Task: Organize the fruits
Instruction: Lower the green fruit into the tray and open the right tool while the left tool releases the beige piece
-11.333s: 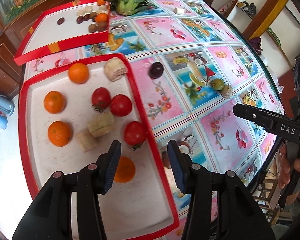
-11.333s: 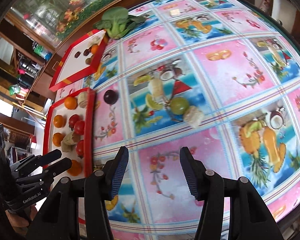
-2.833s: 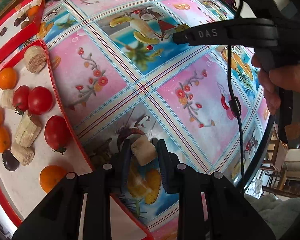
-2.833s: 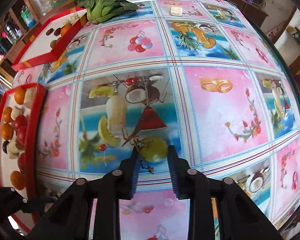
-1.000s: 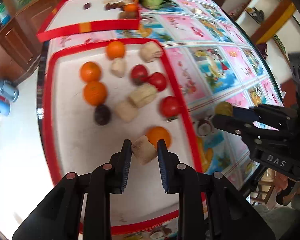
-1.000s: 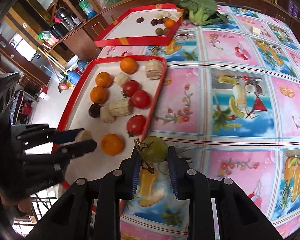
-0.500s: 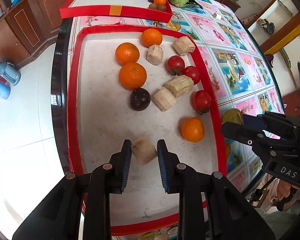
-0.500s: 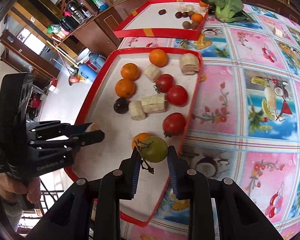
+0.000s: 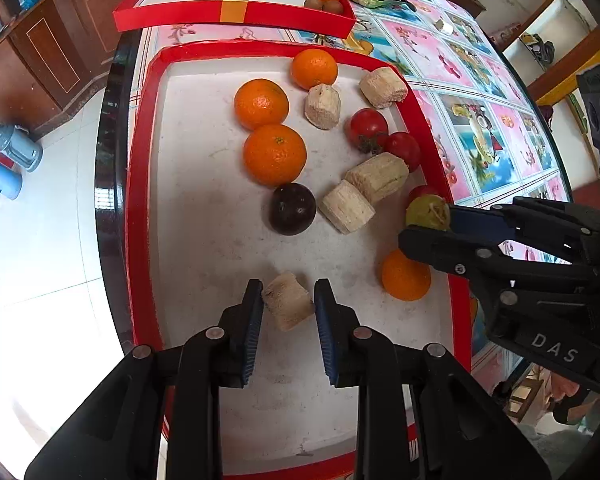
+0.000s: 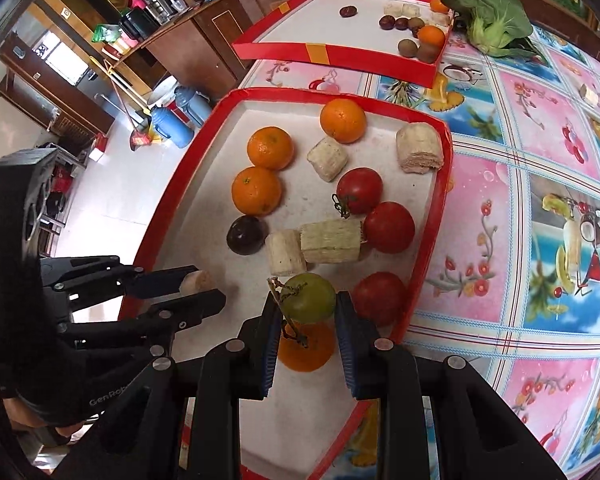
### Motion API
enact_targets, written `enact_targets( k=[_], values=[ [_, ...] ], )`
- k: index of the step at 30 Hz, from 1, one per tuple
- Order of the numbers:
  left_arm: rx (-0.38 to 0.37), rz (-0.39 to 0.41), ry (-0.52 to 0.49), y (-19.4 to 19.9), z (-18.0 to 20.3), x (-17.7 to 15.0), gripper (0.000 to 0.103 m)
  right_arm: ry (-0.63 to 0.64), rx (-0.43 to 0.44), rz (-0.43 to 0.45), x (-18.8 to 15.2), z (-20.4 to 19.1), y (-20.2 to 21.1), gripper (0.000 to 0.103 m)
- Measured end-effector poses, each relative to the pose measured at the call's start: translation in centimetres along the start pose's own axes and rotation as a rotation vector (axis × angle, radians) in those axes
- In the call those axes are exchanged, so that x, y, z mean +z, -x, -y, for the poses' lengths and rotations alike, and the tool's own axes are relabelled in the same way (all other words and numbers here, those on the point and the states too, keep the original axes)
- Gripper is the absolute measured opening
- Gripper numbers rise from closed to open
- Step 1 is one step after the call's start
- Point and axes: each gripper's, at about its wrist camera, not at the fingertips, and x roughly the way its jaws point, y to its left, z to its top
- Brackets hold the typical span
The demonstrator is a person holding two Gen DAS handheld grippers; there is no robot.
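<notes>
Pale chunk (image 9: 287,301) clamped between left fingers (image 9: 253,320) — over tray (image 9: 204,240) (white-floored).

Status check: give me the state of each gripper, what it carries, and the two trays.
left gripper: shut on the pale cane chunk, over the near tray.
right gripper: shut on the green fruit, over the near tray.
near tray: holds oranges, tomatoes, pale chunks and a dark fruit; bare floor left toward the camera.
far tray: fruit bunched in one corner, the rest bare.
</notes>
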Motion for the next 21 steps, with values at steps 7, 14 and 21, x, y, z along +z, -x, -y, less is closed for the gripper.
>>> enact_targets(
  k=[7, 14, 21],
  values=[
    [0.004, -0.002, -0.014, -0.4, 0.3, 0.6, 0.024, 0.013, -0.011, -0.016, 0.1, -0.1, -0.7, 0.027],
    [0.010, -0.010, -0.013, -0.9, 0.4, 1.0, 0.024, 0.011, -0.011, -0.037, 0.1, 0.1, -1.6, 0.028],
    [0.014, -0.011, 0.000, -1.2, 0.3, 1.5, 0.024, 0.031, -0.026, -0.047, 0.3, -0.3, -2.0, 0.028]
  ],
)
